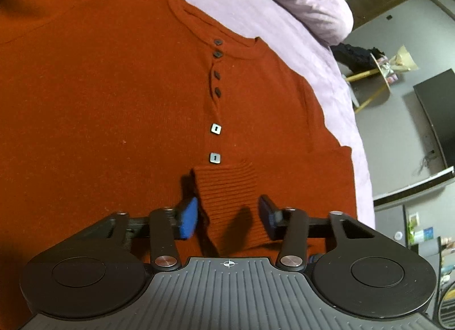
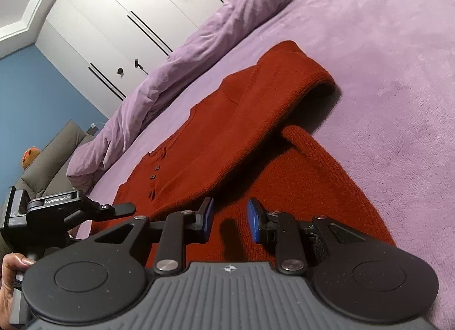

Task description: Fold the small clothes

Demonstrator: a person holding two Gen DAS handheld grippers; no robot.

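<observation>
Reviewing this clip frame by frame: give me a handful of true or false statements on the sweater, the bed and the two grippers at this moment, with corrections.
1. The rust-red sweater lies on a lilac bedspread. True.
2. A ribbed cuff sits between the left gripper fingers. True.
3. The sweater closes with a zipper. False: a row of buttons runs down its front.
4. The right gripper holds a white sock. False: only red sweater fabric lies below its parted jaws, and no grip shows.
5. One sleeve is folded across the sweater's body. True.
6. The pillow is green. False: it is lilac, like the bedspread.
</observation>
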